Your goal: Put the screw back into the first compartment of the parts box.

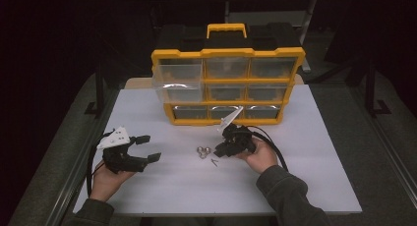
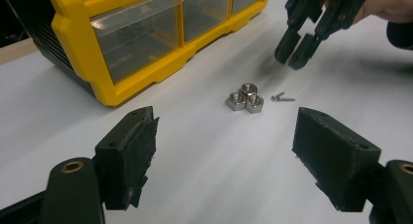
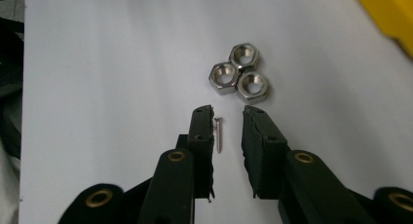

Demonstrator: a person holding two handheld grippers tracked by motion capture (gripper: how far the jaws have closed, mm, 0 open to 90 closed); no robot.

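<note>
Right gripper (image 3: 228, 116) poised just above the screw (image 3: 219, 135), jaws narrowed to a slim gap and holding nothing. Screw lying flat on the white table (image 3: 97, 87), between the two pads, hugging the left pad (image 3: 202, 131), clear of the right one. Long axis running along the jaws, head toward the tips, so a squeeze looks set to catch it across the shank. Three nuts (image 3: 238, 75) clustered just beyond the fingertips, slightly toward the right pad, near enough to get nudged on a forward slip. Left gripper (image 1: 147, 147) spread wide, empty, well off to the side; clearly the farther hand. Yellow drawer cabinet (image 1: 226, 83) beyond the nuts.
</note>
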